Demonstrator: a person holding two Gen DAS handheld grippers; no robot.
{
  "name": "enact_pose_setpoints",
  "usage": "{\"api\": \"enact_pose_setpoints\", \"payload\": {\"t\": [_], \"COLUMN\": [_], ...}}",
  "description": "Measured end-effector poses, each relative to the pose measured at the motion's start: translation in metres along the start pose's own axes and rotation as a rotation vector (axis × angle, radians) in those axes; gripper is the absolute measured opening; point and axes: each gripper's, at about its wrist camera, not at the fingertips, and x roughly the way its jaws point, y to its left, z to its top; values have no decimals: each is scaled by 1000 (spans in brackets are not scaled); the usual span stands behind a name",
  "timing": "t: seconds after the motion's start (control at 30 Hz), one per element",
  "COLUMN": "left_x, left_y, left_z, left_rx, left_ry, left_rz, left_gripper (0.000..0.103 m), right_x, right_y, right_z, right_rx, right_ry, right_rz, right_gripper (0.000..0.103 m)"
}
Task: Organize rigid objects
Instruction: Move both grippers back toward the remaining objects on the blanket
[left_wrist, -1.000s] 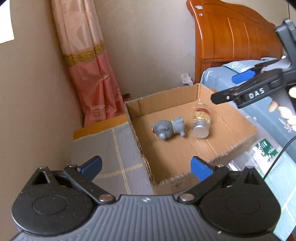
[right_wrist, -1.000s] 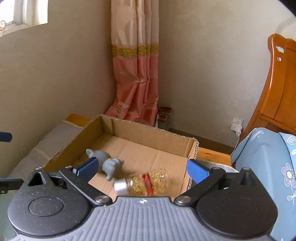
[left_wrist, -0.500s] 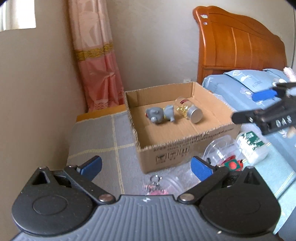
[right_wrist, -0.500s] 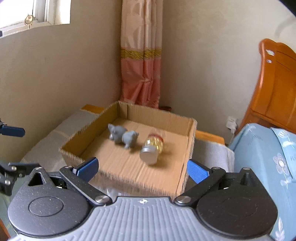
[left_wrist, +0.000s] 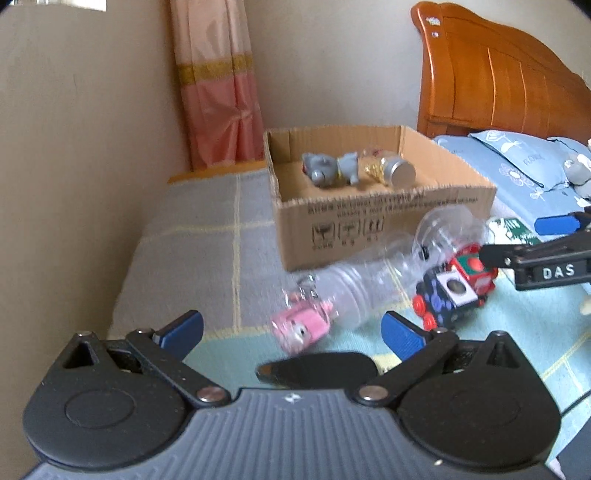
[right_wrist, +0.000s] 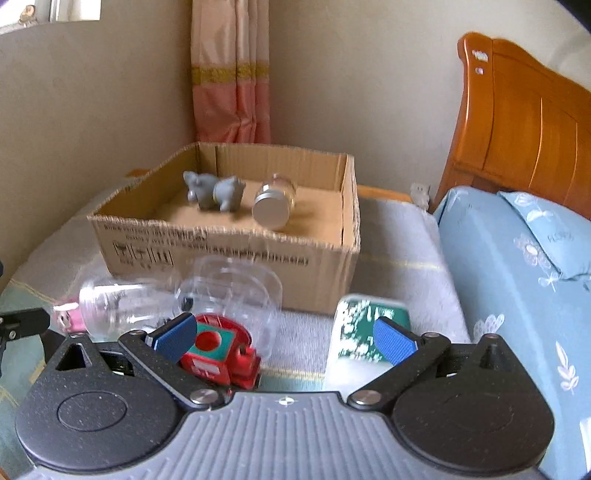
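Note:
A cardboard box (left_wrist: 384, 225) (right_wrist: 229, 254) on the bed holds a grey elephant toy (left_wrist: 328, 168) (right_wrist: 214, 190) and a pill jar (left_wrist: 391, 170) (right_wrist: 275, 201) lying on its side. In front of the box lie a clear plastic bottle (left_wrist: 365, 284) (right_wrist: 122, 306), a pink toy car (left_wrist: 301, 326) (right_wrist: 68, 317), a red and black toy train (left_wrist: 454, 286) (right_wrist: 221, 354) and a green-labelled white box (right_wrist: 365, 328). My left gripper (left_wrist: 291, 330) is open above the pink car. My right gripper (right_wrist: 284, 338) (left_wrist: 554, 243) is open, with the train by its left finger.
A wooden headboard (left_wrist: 498, 81) (right_wrist: 524, 122) and a blue pillow (left_wrist: 517, 158) (right_wrist: 517, 258) stand to the right. A pink curtain (left_wrist: 218, 92) (right_wrist: 231, 74) hangs in the corner behind the box. The wall closes the left side. A black flat object (left_wrist: 317, 369) lies just under my left gripper.
Both grippers have pulled back from over the box and dropped lower. The objects in front of the box have come into view. The pill jar has rolled and settled inside the box.

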Motion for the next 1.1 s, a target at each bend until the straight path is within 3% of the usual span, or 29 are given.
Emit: {"api": "enact_pose_setpoints", "payload": {"t": [0.17, 0.4, 0.6, 0.8, 1.0, 1.1], "left_x": [2, -1, 0, 5, 11, 17], "left_y": [3, 4, 4, 6, 7, 6], "left_z": [-7, -11, -13, -15, -19, -21], "left_rx": [-19, -26, -24, -35, -33, -21], "left_ry": [13, 10, 12, 22, 37, 49], "left_rz": [-18, -20, -26, -36, -51, -74], "left_gripper": [102, 102, 102, 102, 102, 102], "right_x": [8, -4, -15, -23, -9, -6], "right_y": [4, 1, 4, 5, 19, 24], "right_z": [-6, -17, -39, -62, -73, -75], "right_rx": [-29, -25, -67, -86, -98, -91], "right_ry": [8, 7, 65, 101, 142, 109], "right_rz": [-50, -25, -25, 76, 119, 139], "right_gripper": [103, 103, 103, 103, 103, 103]}}
